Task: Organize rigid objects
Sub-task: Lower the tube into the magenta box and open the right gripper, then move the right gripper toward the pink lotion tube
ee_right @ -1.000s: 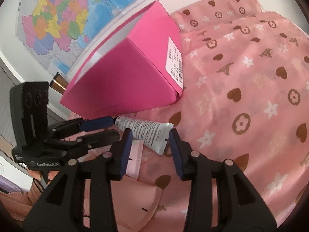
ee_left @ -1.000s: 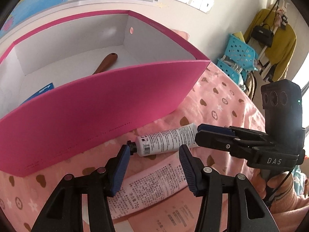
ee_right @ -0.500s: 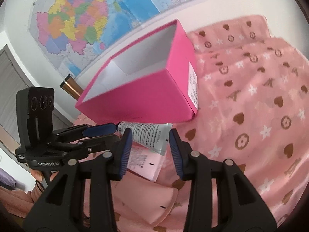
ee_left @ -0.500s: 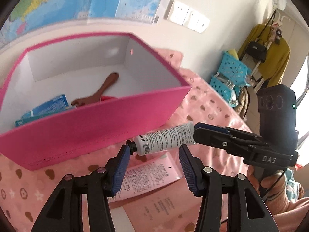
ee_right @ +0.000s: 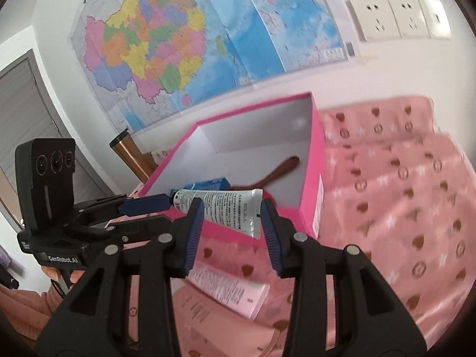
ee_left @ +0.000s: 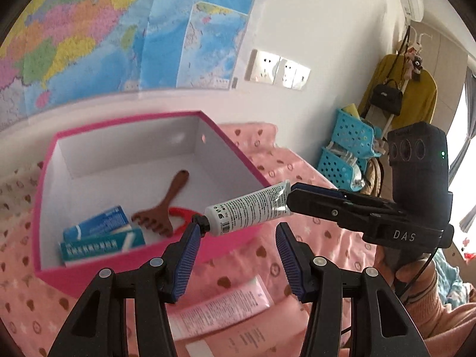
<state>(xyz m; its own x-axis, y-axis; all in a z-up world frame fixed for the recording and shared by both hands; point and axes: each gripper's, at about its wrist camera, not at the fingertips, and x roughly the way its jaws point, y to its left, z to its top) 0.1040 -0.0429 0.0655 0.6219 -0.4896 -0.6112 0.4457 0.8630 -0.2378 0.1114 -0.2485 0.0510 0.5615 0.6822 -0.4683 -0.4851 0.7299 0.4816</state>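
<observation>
Gripping a white tube (ee_right: 221, 209) by its flat crimped end between the right gripper (ee_right: 232, 226) pads, held in the air. Touching the tube's black cap (ee_left: 200, 221) against one pad of the left gripper (ee_left: 236, 263), jaws apart, other pad clear. Beyond both claws, an open pink box (ee_left: 226, 145); below them, a pink tube (ee_left: 221, 311) on the patterned cloth (ee_right: 401, 196).

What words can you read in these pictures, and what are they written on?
"DAS": side of the right claw.
"GenRobot.AI": side of the left claw.
White tube: small print, too blurred.
Blue boxes: blurred.
Pink tube: too small.
Map: unreadable.
Label on pink box: unreadable.
</observation>
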